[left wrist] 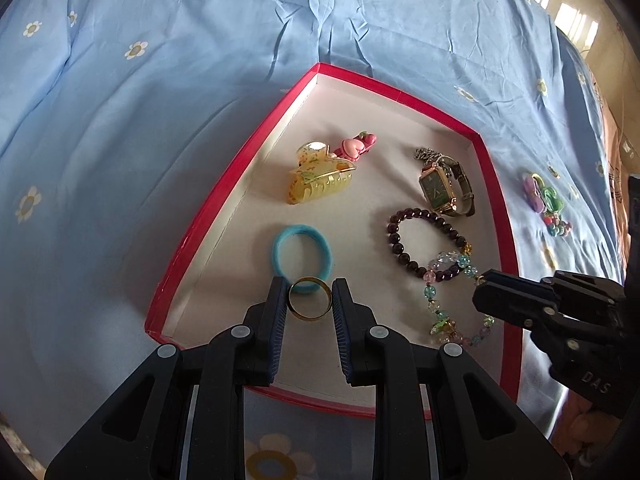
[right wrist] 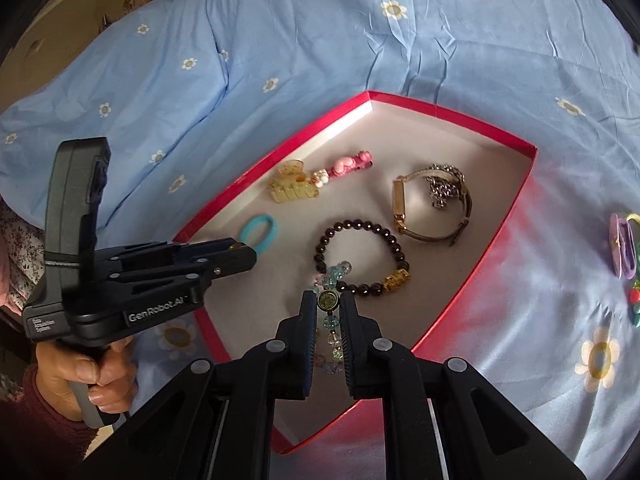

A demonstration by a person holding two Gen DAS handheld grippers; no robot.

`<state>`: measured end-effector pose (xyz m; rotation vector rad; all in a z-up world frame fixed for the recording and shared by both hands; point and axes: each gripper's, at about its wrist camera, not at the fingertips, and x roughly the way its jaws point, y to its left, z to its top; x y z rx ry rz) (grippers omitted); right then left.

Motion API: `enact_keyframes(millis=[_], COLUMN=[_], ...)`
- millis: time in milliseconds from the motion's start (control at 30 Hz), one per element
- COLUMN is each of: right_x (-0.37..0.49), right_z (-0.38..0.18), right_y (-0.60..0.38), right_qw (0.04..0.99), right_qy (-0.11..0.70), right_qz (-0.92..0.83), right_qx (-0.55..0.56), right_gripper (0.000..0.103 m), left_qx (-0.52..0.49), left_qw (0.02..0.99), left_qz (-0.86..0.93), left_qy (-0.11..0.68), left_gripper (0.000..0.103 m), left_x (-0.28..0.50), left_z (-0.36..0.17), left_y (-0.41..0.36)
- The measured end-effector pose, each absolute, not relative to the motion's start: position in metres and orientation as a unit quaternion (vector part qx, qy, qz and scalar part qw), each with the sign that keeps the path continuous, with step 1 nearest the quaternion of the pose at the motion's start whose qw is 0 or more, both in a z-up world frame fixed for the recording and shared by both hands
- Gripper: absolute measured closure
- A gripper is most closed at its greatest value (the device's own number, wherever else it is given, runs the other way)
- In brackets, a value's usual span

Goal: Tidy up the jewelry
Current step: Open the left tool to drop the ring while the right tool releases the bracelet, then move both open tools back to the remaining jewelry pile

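A red box [left wrist: 496, 184] with a white floor lies on the blue bedsheet and holds jewelry. My left gripper [left wrist: 310, 292] is shut on a gold ring [left wrist: 310, 299] and holds it over the box's near left part, above a blue hair tie [left wrist: 302, 254]. My right gripper [right wrist: 329, 300] is shut on a pastel bead bracelet [left wrist: 452, 300] at a green bead [right wrist: 329, 300], next to a dark bead bracelet [right wrist: 362, 256]. A watch [left wrist: 442, 188], a yellow claw clip [left wrist: 316, 180] and a pink hair clip [left wrist: 356, 146] lie further back in the box.
Small colourful hair accessories [left wrist: 546, 200] lie on the sheet right of the box; they also show in the right wrist view [right wrist: 624, 248]. The sheet [left wrist: 160, 120] is wrinkled around the box. A hand [right wrist: 84, 372] holds the left gripper's handle.
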<state>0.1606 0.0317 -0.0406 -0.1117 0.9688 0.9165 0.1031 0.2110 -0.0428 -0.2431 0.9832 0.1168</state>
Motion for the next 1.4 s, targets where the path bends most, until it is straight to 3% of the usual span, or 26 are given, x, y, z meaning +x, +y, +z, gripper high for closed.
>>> enact_keyframes(millis=[367, 700, 933, 1400], right_x=[0.163, 0.166, 0.166, 0.157], right_z=[-0.051, -0.051, -0.041, -0.016], right_y=[0.037, 0.036, 0.022, -0.041], right_qw=[0.778, 0.774, 0.783, 0.814], right_qy=[0.465, 0.470, 0.461, 0.434], right_qz=[0.418, 0.420, 0.417, 0.387], right_qx=[-0.070, -0.056, -0.027, 0.016], right_gripper=[0.091, 0.090, 0.075, 0.066], left_qx=[-0.099, -0.099, -0.116, -0.146], left_qw=[0.871, 0.870, 0.870, 0.876], left_qz=[0.061, 0.061, 0.065, 0.046], left_qy=[0.477, 0.479, 0.474, 0.458], left_gripper=[0.082, 0.074, 0.068, 0.062], left_x=[0.106, 0.106, 0.102, 0.087], left_z=[-0.044, -0.042, -0.035, -0.013], left_y=[0.207, 0.206, 0.208, 0.184])
